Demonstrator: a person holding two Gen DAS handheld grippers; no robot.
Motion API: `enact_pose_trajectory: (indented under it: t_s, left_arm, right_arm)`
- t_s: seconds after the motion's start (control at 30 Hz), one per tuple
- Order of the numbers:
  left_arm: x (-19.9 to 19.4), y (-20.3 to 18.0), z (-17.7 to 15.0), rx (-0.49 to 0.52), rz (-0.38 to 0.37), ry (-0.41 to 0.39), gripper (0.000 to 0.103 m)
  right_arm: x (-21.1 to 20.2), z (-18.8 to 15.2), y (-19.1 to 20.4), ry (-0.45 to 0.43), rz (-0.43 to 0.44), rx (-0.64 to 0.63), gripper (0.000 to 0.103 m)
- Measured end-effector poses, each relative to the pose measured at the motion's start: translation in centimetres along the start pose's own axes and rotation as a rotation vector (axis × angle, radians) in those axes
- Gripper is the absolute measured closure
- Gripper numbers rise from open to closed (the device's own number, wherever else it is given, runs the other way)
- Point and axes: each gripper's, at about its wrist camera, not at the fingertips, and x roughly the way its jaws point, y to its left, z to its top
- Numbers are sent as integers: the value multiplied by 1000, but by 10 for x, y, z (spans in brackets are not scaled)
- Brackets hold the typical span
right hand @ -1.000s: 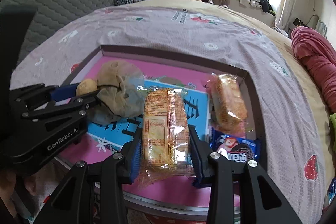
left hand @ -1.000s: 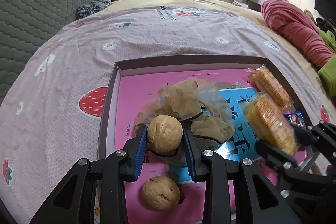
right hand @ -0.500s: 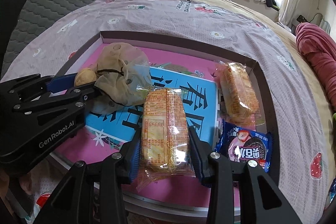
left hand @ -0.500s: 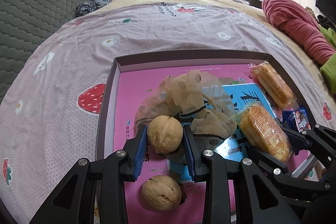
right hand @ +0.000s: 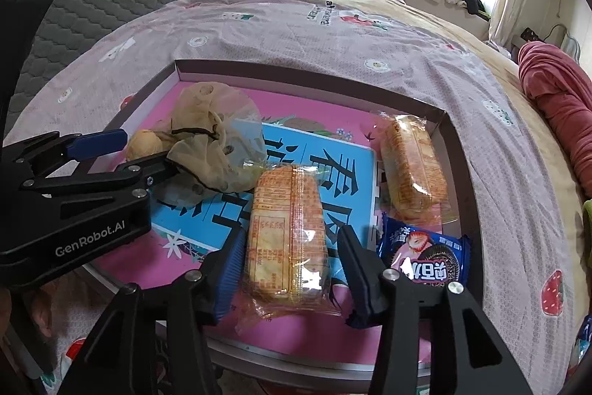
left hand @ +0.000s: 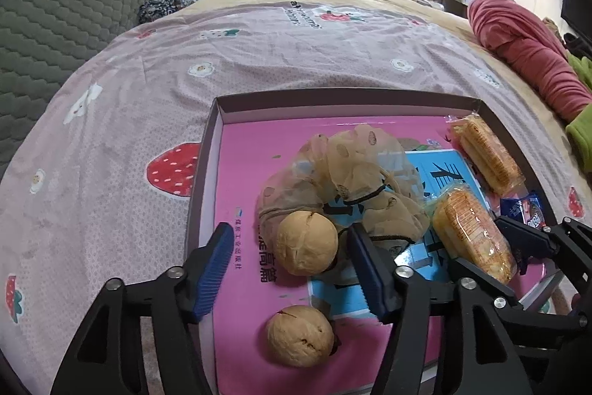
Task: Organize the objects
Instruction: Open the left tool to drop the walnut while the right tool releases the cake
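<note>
Two grippers are letting go at once over the shallow pink tray [left hand: 207, 150] on the bed. A second ago the left gripper [left hand: 288, 265] pinched a walnut [left hand: 306, 243]; now its jaws are opening, the left pad well clear, and the nut lies in the tray against the beige mesh bag [left hand: 355, 173], beyond a second walnut [left hand: 299, 335] by the tray's near edge. The right gripper [right hand: 292, 265], clamped on a cracker packet [right hand: 286, 232] before, is also opening; the packet lies between its pads near the tray's near edge, beside the blue cookie pack [right hand: 425, 258]. Both items look delivered, so these placements seem finished.
</note>
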Motion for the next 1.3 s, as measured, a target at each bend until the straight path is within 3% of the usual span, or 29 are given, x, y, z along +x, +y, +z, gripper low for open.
enact_pose_trajectory:
  t_s: [0.13, 1.07, 1.3]
  left_arm:
    - [-4, 2, 1, -6, 5, -5, 29]
    - [-27, 18, 8, -49, 12, -27, 24]
    - [-47, 18, 11, -49, 21, -74, 23]
  right_arm:
    - [-3, 1, -1, -6, -5, -2, 51]
    - [-31, 7, -8, -80, -6, 24, 39]
    - [-49, 11, -10, -127, -6, 45, 28]
